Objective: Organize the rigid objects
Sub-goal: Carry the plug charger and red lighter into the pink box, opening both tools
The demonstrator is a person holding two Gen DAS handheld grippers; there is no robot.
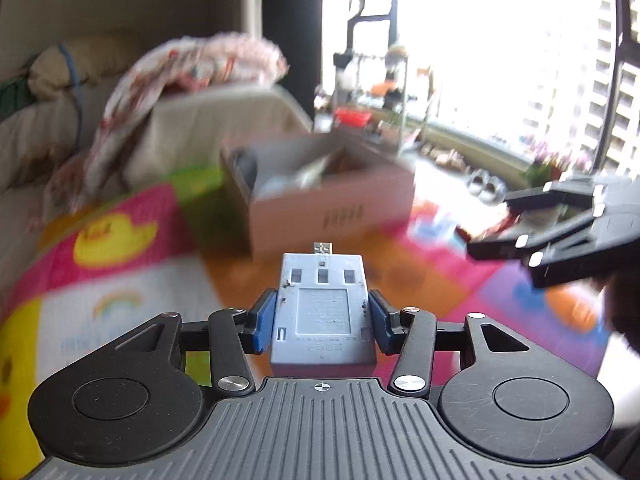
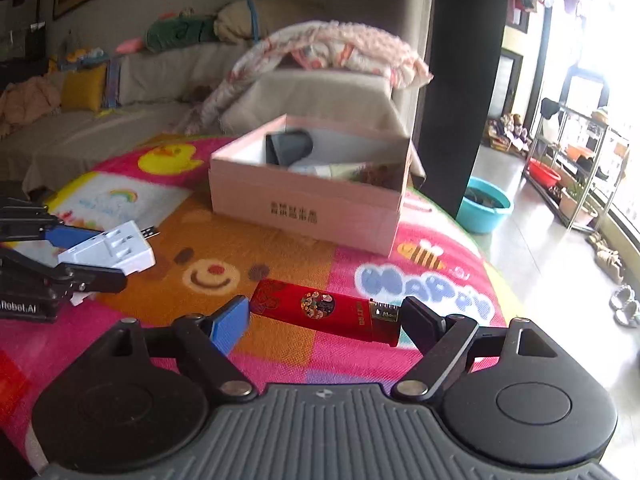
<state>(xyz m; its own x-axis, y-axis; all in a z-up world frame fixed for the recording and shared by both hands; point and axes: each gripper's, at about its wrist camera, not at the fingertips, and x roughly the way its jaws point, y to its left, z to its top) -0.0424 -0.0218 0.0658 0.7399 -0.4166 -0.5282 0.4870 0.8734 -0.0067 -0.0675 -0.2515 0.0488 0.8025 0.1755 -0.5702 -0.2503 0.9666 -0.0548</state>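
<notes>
My left gripper [image 1: 322, 320] is shut on a white charger block [image 1: 324, 280], its blue pads pressing the two sides and a small metal plug pointing forward. In the right wrist view the same charger [image 2: 116, 250] hangs in the left gripper [image 2: 94, 258] at the far left, above the mat. My right gripper [image 2: 324, 320] is shut on a red lighter [image 2: 320, 306], held end to end between its pads. The right gripper [image 1: 490, 226] also shows at the right of the left wrist view. An open pink cardboard box [image 2: 304, 204] with several items inside stands ahead on the mat.
A colourful play mat [image 2: 216, 272] with duck and bear pictures covers the surface. Behind the box are a beige sofa [image 2: 320, 92] and a patterned blanket [image 2: 332, 48]. On the floor to the right are a blue basin [image 2: 484, 204] and a metal shelf rack [image 2: 576, 160].
</notes>
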